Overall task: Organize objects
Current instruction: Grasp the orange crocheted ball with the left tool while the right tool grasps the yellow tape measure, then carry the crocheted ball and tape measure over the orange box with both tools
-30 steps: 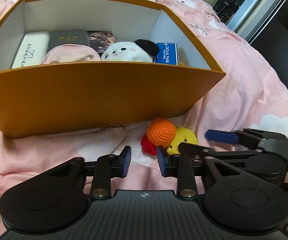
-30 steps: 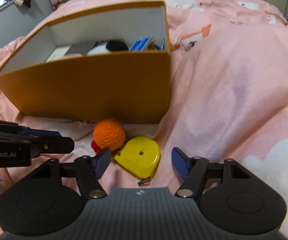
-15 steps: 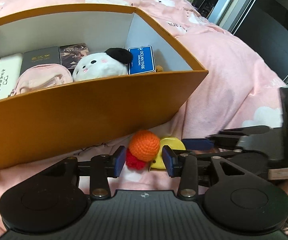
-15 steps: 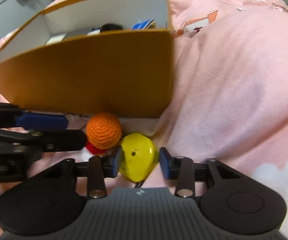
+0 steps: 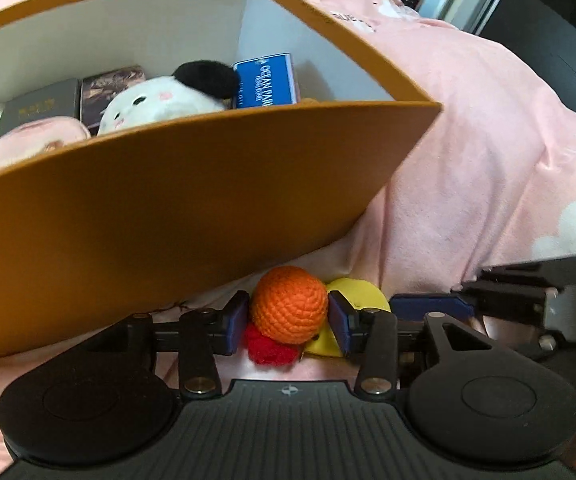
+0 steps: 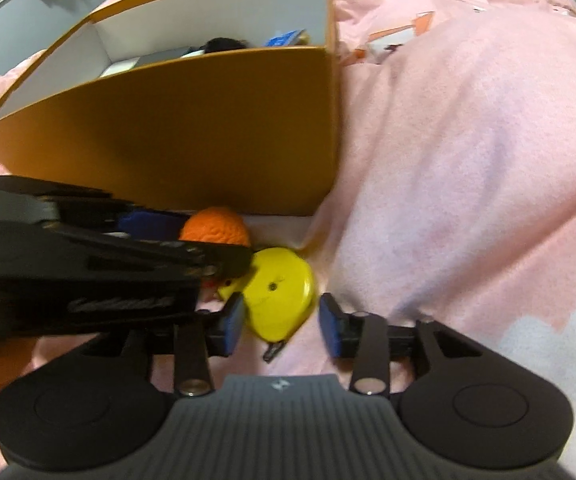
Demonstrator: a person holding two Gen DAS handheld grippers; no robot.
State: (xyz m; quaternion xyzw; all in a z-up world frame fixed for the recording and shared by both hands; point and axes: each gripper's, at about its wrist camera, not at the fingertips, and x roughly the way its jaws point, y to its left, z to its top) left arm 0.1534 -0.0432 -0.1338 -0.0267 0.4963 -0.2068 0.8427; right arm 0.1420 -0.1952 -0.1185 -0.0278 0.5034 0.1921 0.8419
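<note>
An orange crochet ball (image 5: 288, 304) with a red part (image 5: 265, 346) lies on the pink bedding against the front wall of the orange box (image 5: 167, 216). My left gripper (image 5: 288, 322) has a blue pad against each side of the ball. A yellow tape measure (image 6: 277, 294) lies beside the ball, to its right. My right gripper (image 6: 279, 322) is open with its pads on either side of the tape measure's near edge, not touching it. The ball (image 6: 215, 232) is partly hidden behind the left gripper in the right wrist view.
The box (image 6: 191, 128) holds a panda plush (image 5: 159, 100), a blue Ocean Park tin (image 5: 265, 86), dark books (image 5: 39, 108) and a pink pouch (image 5: 27, 148). Pink bedding (image 6: 468, 160) rises to the right. The two grippers are close side by side.
My left gripper has moved forward around the orange ball and its pads now touch it. My right gripper has advanced toward the tape measure, and the left gripper now overlaps its view.
</note>
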